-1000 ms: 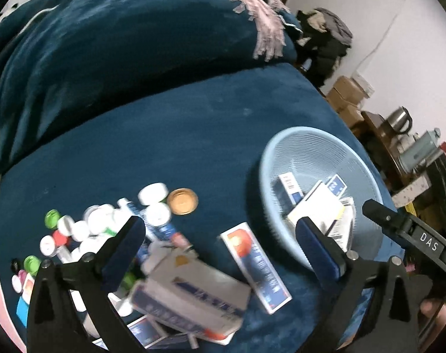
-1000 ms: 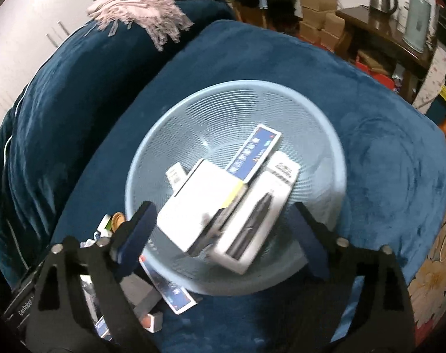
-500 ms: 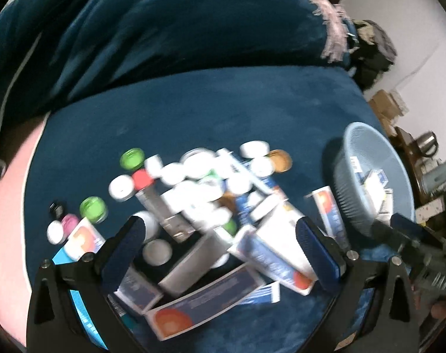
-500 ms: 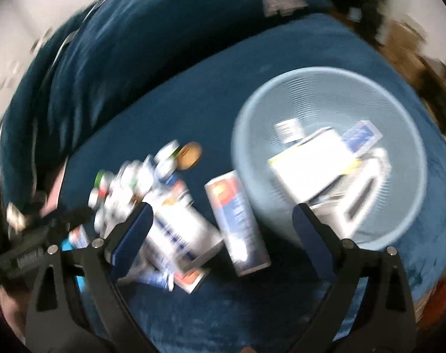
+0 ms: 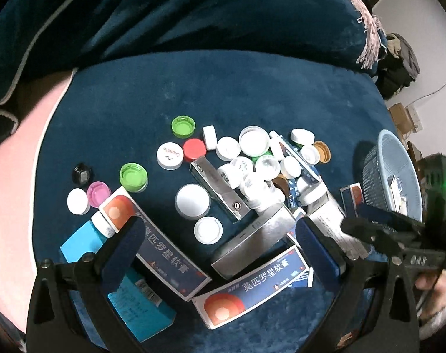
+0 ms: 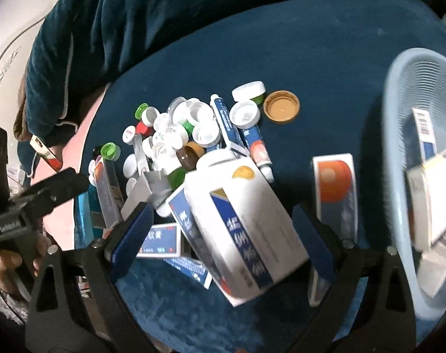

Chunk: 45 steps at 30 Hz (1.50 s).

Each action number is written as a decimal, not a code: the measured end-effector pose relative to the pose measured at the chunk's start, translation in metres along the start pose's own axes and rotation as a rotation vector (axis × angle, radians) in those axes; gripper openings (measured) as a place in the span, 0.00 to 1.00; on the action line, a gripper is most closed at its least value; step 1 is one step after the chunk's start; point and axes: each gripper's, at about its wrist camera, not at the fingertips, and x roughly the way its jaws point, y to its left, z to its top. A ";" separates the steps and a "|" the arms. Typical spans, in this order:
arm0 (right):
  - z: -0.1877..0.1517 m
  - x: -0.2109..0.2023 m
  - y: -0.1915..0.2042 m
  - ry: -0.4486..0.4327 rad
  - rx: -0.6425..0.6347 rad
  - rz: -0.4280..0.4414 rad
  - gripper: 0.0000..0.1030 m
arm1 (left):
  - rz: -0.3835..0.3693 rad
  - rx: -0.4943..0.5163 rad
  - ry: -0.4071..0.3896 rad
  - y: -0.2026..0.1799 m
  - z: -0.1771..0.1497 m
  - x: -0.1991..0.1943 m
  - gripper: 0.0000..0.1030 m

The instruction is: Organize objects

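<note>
A pile of medicine boxes and bottle caps lies on a dark blue velvet cushion. My left gripper is open and empty over blue-and-orange ointment boxes and a silver box. My right gripper is open, its fingers on either side of a large white-and-blue box, apart from it. A light blue basket with several boxes inside stands at the right; it also shows in the left wrist view. An orange-and-blue box lies beside the basket.
Loose caps, white, green, red, pink and gold, are scattered behind the boxes. A cyan box lies at the left. A blue blanket is heaped behind. The cushion's pink edge is at the left.
Both grippers have swung left, away from the basket, to the pile of boxes and caps. Both stayed open and empty.
</note>
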 end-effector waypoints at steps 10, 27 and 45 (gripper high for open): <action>0.006 0.043 0.002 0.159 -0.091 -0.020 0.94 | -0.011 0.168 0.065 -0.008 -0.005 0.018 0.99; 0.001 0.024 0.010 0.120 -0.142 -0.034 0.71 | -0.003 0.441 0.124 -0.042 -0.025 0.055 0.46; 0.000 -0.022 0.025 -0.055 -0.128 -0.030 0.71 | -0.117 0.271 0.005 -0.031 0.002 0.006 0.28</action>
